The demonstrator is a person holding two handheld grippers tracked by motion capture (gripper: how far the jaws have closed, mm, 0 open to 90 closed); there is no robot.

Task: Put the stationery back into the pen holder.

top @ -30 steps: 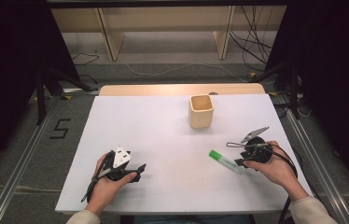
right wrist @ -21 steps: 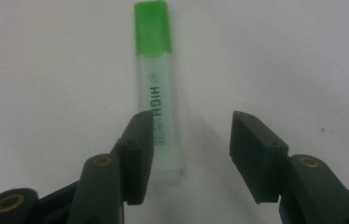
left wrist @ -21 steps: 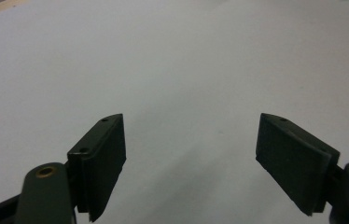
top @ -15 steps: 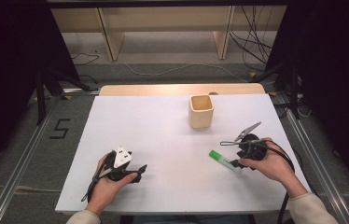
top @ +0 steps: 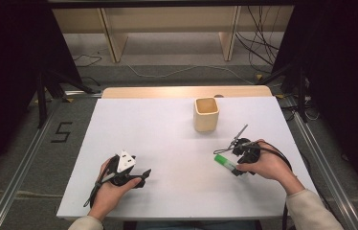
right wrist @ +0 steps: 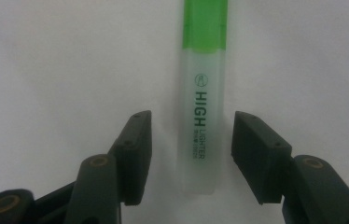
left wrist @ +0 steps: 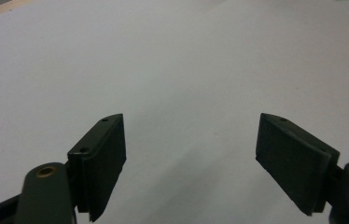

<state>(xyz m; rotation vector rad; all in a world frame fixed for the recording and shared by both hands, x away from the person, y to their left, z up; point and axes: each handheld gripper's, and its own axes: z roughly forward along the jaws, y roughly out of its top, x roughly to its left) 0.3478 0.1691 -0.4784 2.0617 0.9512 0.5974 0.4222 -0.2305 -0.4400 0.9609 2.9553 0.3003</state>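
A green-capped highlighter (top: 226,162) (right wrist: 200,116) lies flat on the white table (top: 167,134) at the front right. My right gripper (top: 237,164) (right wrist: 192,122) is down over its clear end, and its jaws have just been opening. They stand one on each side of the barrel, and the pads leave a gap without touching it. At the front left my left gripper (top: 144,176) (left wrist: 191,140) rests on the table, wide open over bare surface.
A tan square cup (top: 206,114) stands upright toward the back of the table, right of centre. A wooden strip (top: 186,91) borders the far edge. Cables trail from both grippers toward the front edge.
My right hand has slid left toward the highlighter, so its jaws now straddle the barrel. The highlighter, the cup and my left hand have stayed put.
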